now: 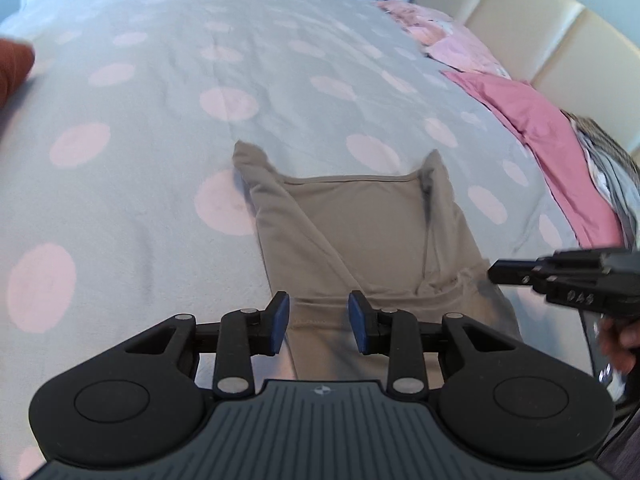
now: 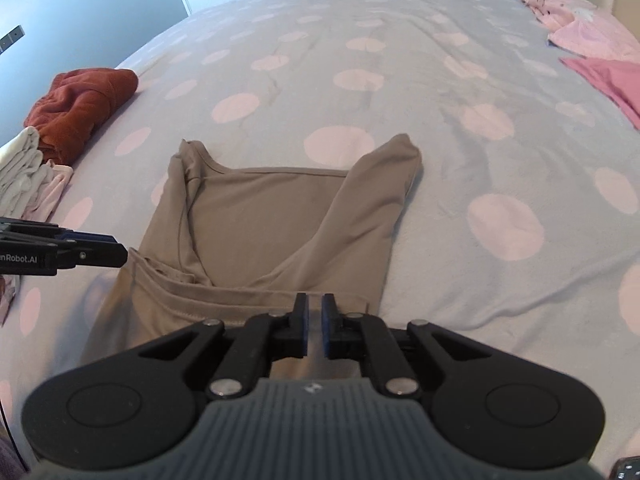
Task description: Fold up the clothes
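Your right gripper had its blue pads nearly together, pinching the near hem of the taupe top; whether the cloth was truly caught is hard to tell, since a thin gap showed between them. Your left gripper held its pads apart, straddling the same hem without pressing it. The top lay flat on the polka-dot bedspread, both sleeves folded inward, neckline toward twelve o'clock. At ten o'clock sat a rust garment; at two o'clock, pink clothes. The risk was this: lifting with only one side gripped would skew the fold, and a shallow pinch could let the slippery hem slide free.
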`<state>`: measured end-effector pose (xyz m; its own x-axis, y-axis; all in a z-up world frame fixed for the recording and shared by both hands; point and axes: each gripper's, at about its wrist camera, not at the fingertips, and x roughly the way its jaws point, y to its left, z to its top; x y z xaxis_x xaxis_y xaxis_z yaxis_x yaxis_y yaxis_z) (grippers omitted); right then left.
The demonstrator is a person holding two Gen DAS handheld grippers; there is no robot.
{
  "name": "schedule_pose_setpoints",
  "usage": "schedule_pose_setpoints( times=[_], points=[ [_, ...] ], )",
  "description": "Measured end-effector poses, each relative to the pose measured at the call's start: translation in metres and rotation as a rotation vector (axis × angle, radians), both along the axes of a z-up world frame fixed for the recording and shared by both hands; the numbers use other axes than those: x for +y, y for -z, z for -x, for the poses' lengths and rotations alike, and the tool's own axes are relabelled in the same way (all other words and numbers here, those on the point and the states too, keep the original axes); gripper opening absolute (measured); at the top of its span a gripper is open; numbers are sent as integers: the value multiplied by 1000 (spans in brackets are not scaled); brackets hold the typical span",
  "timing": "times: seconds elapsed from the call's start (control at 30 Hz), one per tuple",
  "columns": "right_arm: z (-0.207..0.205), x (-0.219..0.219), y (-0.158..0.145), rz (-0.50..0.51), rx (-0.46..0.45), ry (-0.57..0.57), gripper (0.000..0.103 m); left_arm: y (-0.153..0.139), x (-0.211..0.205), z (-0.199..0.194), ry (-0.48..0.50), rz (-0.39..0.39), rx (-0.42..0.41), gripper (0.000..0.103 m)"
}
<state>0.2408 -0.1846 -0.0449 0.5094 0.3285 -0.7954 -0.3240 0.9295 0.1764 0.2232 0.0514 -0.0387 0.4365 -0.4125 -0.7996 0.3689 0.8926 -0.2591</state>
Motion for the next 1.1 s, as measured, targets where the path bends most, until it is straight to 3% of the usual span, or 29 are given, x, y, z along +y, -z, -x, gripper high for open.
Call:
schedule_pose_setpoints(
  times=[0.27, 0.37, 0.47, 0.7, 0.8, 0.93, 1.03, 1.1],
  points=[
    [71, -6, -18, 28, -72, -189, 27, -18, -22, 78, 262, -120, -132, 30],
    [99, 2, -15, 88, -103, -295, 36, -17, -34, 115, 375, -190, -198, 39],
    [130, 12, -9, 147, -145, -410, 41, -9, -46, 150, 488, -266, -266, 41],
    [196, 39, 29, 468, -332, -691, 46, 35, -73, 214, 765, -578, -441, 42],
    [206, 41, 46, 595, -382, -762, 46, 56, -75, 223, 829, -697, -498, 42],
    [209, 39, 59, 709, -447, -806, 44, 62, -75, 215, 823, -705, -524, 40],
    [205, 40, 64, 746, -491, -832, 42, 58, -75, 204, 819, -693, -497, 29],
    [206, 41, 66, 769, -507, -855, 35, 56, -75, 201, 828, -692, -482, 21]
  ],
)
